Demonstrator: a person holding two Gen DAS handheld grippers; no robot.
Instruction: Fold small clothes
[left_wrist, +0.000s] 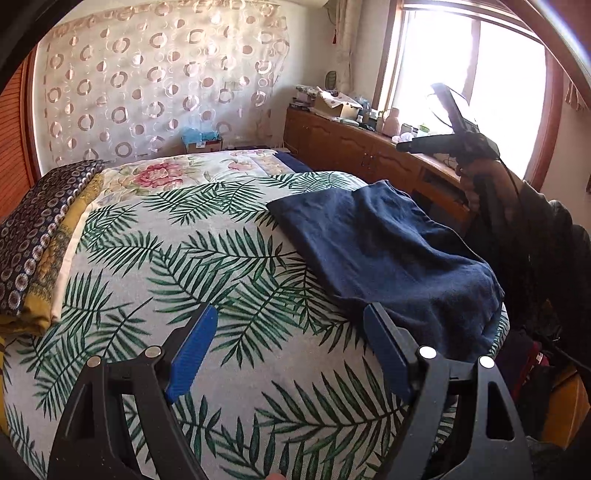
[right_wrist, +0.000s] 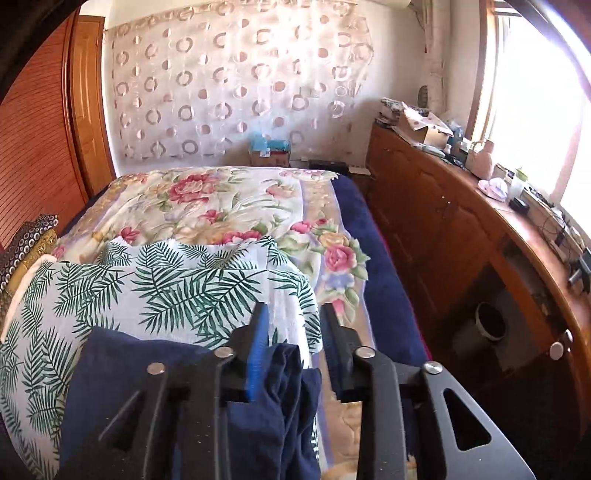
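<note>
A navy blue garment (left_wrist: 388, 251) lies spread, slightly rumpled, on the right part of the leaf-print sheet (left_wrist: 192, 258) that covers the bed. My left gripper (left_wrist: 290, 310) hovers open over the sheet, its right blue pad near the garment's front-left edge, with nothing between the pads. A hand (left_wrist: 476, 181) holds my right gripper (left_wrist: 404, 146) raised above the garment's far right side. In the right wrist view that gripper (right_wrist: 295, 308) has its jaws apart, and the garment (right_wrist: 122, 376) lies below it with a bunched fold showing between the fingers, not pinched.
A folded stack of patterned bedding (left_wrist: 37, 236) sits at the bed's left edge. A floral quilt (right_wrist: 207, 206) covers the far half of the bed. A cluttered wooden cabinet (right_wrist: 443, 229) runs along the right under the window, across a narrow gap. A box (right_wrist: 269, 151) stands by the far wall.
</note>
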